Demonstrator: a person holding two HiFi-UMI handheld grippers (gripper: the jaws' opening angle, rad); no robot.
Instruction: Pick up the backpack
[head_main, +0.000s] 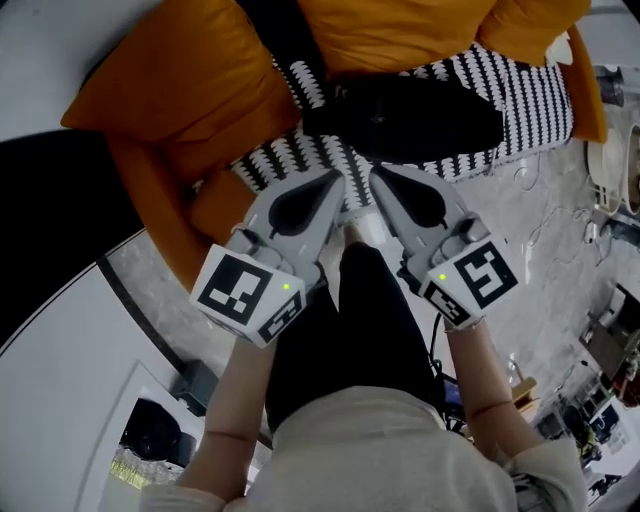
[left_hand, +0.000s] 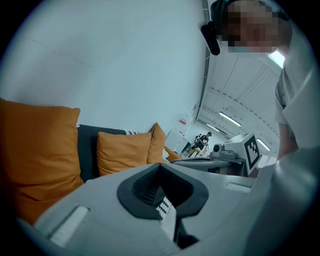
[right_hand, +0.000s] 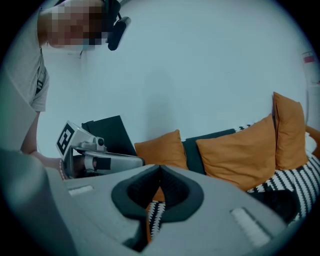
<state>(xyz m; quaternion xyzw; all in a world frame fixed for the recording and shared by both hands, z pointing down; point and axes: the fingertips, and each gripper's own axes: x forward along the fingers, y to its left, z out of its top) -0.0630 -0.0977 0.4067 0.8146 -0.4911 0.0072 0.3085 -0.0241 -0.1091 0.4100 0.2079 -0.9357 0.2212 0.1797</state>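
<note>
The left tool (head_main: 338, 183) and the right tool (head_main: 377, 180) hang side by side over the person's legs (head_main: 365, 320), tips toward the sofa (head_main: 150, 195). Each has its jaws pressed together with nothing between them. The black backpack (head_main: 415, 120) lies on the sofa's black-and-white patterned cover (head_main: 525, 90) - just beyond both tips, touched by neither - with orange cushions (head_main: 180, 80) behind it.
</note>
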